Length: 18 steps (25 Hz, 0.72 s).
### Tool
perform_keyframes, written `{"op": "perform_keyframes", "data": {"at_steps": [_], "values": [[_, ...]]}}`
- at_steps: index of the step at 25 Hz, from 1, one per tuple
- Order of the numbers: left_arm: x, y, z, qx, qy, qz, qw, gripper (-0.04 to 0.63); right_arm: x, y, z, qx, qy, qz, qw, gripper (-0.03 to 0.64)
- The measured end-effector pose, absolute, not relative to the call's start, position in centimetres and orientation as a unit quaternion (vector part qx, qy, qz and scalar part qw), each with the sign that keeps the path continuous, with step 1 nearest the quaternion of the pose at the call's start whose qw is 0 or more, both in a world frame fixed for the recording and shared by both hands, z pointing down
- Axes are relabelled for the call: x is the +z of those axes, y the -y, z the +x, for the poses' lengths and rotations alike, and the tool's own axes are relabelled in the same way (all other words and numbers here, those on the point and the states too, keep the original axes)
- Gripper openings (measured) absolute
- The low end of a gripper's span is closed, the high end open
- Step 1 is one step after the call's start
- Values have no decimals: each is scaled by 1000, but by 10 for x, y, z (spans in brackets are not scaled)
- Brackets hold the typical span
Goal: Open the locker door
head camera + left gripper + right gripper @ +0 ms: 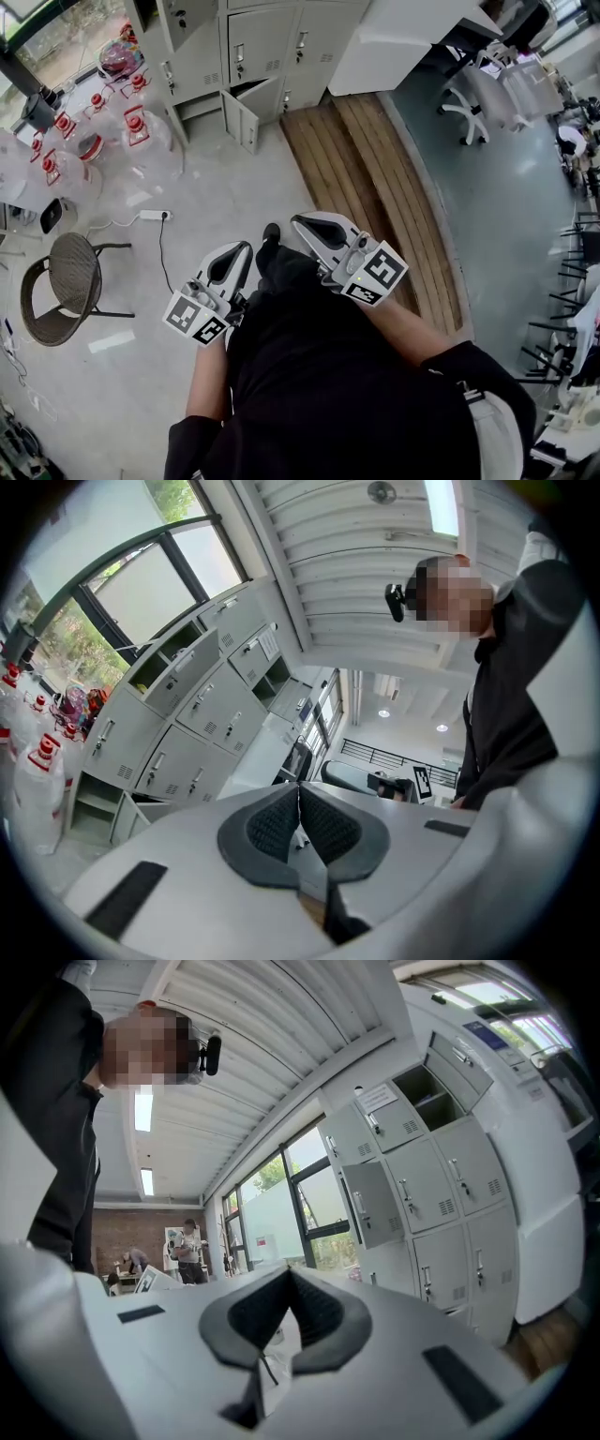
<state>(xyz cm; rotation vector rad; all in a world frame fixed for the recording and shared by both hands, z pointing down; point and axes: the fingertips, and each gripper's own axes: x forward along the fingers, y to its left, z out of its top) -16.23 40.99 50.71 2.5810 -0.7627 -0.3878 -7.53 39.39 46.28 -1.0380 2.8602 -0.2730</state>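
Grey lockers [267, 42], bottom door [241, 120] ajar

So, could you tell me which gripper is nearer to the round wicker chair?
Left. In the head view, the left gripper is right of the wicker chair; the right gripper is further right, beside the wooden planks.

Two grippers are showing: a left gripper [239, 251] and a right gripper [302, 223]. One round woven chair [67, 281] is sitting on the floor. One white power strip [153, 216] is lying near it. Big clear water bottles [134, 131] with red caps are standing in a bunch, about seven, too crowded to count for sure. A low locker door [242, 120] and a high locker door [185, 17] are hanging open, so that is two. Two pale office chairs [466, 101] are standing together. Two people [190, 1251] are showing far back.
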Motion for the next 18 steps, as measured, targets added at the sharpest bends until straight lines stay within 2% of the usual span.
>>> {"op": "perform_keyframes", "data": {"at_steps": [9,18], "values": [[510,-377,-191,-138,323,913,208,17,468,-340,-101,-105,-944,-307,63,11],[500,-280,-172,-97,296,928,203,17,477,-252,-73,-122,-931,-333,89,11]]}}
